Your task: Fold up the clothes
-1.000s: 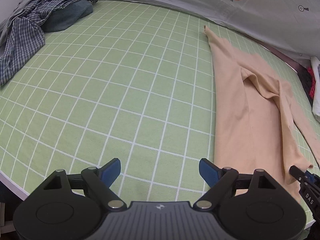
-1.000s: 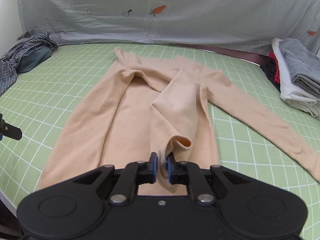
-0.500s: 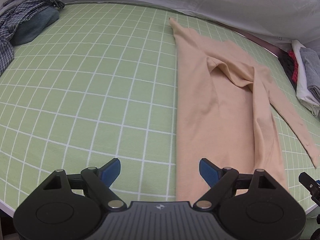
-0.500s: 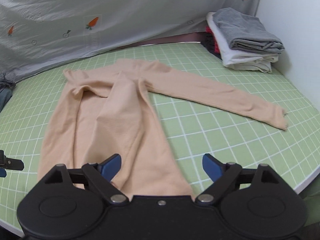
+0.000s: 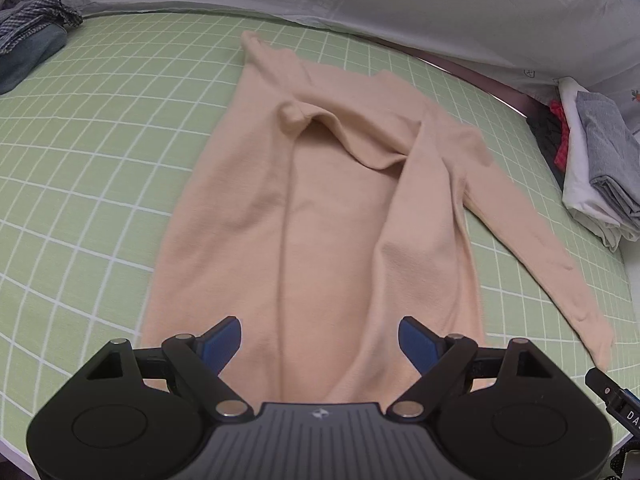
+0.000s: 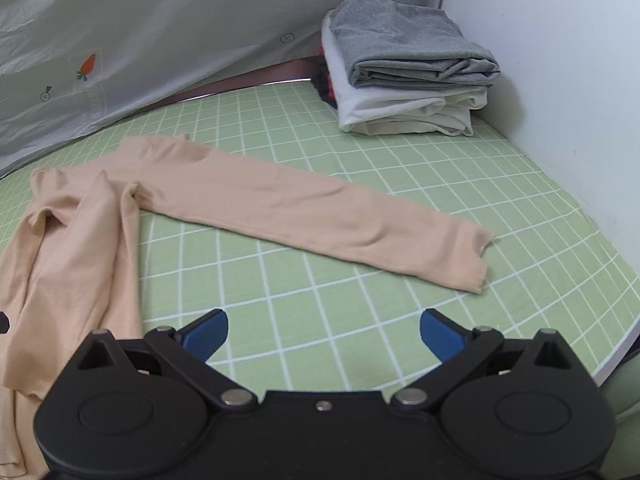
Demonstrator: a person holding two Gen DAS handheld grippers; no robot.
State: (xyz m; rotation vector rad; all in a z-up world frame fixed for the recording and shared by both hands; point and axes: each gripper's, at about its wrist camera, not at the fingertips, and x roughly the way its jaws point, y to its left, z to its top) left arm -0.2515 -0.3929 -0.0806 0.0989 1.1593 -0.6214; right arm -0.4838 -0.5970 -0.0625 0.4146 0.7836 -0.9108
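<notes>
On the green sheet the top lies flat, one sleeve folded in. Both tongs, left and right, gape wide, empty. Next (I judge): pinch the outstretched sleeve at its cuff and fold it across.

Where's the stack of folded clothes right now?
The folded stack sits at the far right of the green checked sheet against the white wall, beyond the peach top's outstretched sleeve.

sweater, stacked laundry on bed
</notes>
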